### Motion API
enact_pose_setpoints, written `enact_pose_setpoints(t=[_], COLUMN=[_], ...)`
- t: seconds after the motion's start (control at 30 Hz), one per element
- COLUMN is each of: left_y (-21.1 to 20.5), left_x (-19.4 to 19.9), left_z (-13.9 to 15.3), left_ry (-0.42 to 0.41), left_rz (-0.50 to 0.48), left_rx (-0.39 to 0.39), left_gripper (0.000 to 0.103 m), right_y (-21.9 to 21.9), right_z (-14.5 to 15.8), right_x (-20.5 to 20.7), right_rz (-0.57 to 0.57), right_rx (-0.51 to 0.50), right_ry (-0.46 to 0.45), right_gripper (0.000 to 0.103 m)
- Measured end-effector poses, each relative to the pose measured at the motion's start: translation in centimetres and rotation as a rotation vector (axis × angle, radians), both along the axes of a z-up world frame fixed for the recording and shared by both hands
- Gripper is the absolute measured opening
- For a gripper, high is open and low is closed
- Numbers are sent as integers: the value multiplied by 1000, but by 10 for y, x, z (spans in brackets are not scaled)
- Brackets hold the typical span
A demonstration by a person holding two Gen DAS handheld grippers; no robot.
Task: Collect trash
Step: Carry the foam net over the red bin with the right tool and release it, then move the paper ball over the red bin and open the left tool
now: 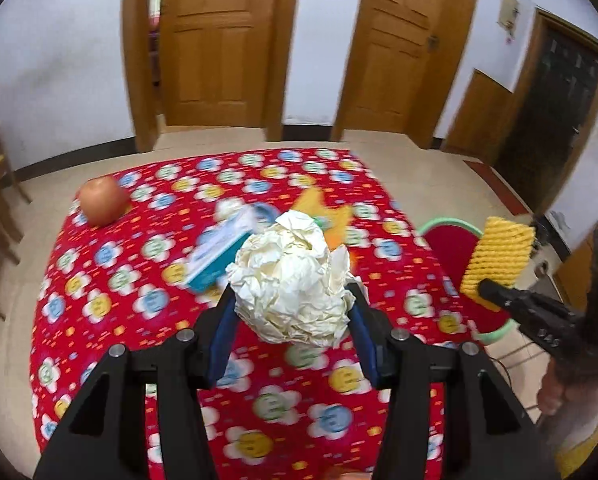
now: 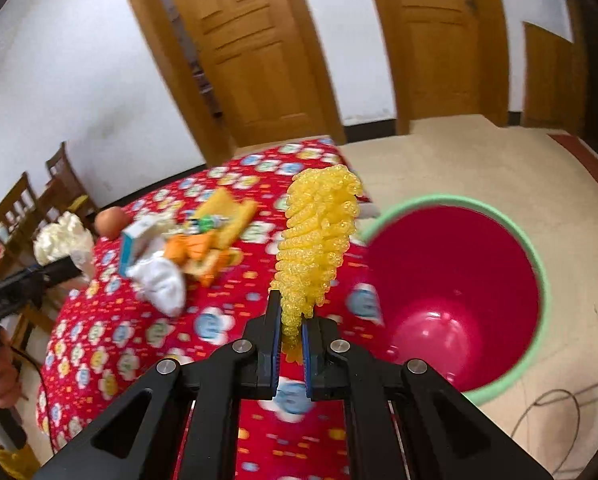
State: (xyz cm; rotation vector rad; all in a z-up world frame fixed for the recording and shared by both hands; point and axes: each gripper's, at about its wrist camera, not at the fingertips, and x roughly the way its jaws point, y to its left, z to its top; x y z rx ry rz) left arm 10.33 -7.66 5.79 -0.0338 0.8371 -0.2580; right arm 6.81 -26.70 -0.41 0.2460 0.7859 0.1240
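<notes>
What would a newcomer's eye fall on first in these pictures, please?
Probably the left claw gripping a ball of crumpled paper above the red flowered tablecloth. Next, the right claw pinching yellow foam netting near the empty red bin beside the table.

1 apple, 1 bin (red), 2 doors.

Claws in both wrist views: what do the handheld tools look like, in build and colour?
Both match: the left claw and right claw have matte black angular bodies with triangular cut-outs, round silver pivot pins and blue pads lining the inner fingers. A dark cable trails under the left tool in the right wrist view. No sleeve is clearly visible.
</notes>
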Motion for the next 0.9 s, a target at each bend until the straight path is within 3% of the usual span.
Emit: enact_pose_setpoints(t=[0.37, 0.7, 0.8, 0.9], left_y=[-90, -167, -183, -199], left_x=[25, 46, 48, 51], left_z=[5, -21, -27, -38], left_ry=[14, 71, 72, 79], left_rz=[-173, -324, -348, -372], left_rx=[42, 107, 119, 131], left_gripper=[52, 52, 52, 52], right_y=[-57, -87, -91, -95], right_z=[-30, -52, -57, -60], right_x=[-2, 2, 4, 3], right_rz=[-148, -222, -240, -240], right_rx=[-65, -44, -44, -27], right_ry=[74, 106, 107, 100], right_gripper=[11, 16, 20, 40])
